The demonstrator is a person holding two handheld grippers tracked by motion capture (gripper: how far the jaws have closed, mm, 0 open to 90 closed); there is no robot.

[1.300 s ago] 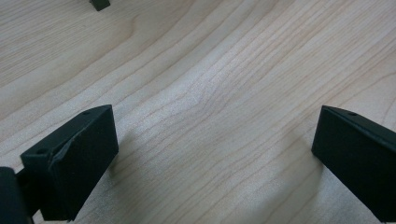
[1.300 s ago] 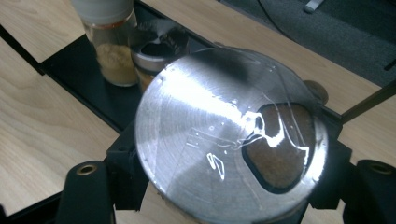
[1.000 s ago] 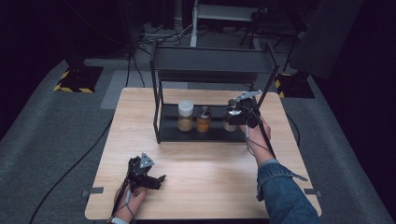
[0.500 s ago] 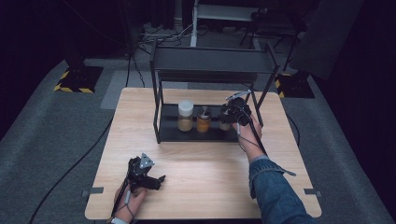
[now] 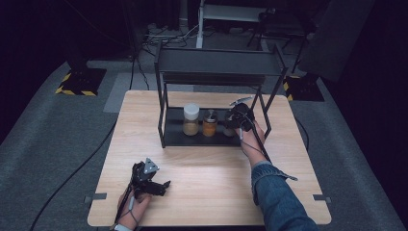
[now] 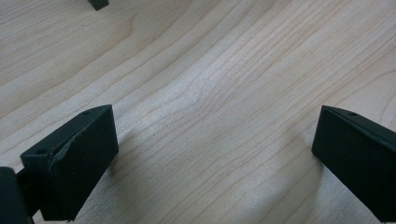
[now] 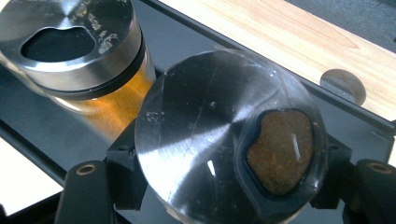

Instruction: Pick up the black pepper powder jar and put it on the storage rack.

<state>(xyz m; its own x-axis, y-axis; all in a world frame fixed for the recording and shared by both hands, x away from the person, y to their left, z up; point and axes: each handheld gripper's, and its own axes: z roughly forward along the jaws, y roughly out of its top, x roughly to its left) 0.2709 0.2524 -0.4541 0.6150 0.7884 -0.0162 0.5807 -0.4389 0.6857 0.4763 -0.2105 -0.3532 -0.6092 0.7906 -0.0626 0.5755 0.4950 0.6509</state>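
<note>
With right gripper [image 5: 235,118] now moved further left into the rack's [image 5: 166,120] lower shelf, jaws clamping steel-lidded spice jar [image 7: 224,140] beside amber jar [image 7: 79,51]; likely placing; left gripper [image 5: 153,184] idle, jaws apart.

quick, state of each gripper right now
left gripper: open, empty, low over the table.
right gripper: jaws on either side of a steel-lidded jar on the rack shelf; looks shut on it.
</note>
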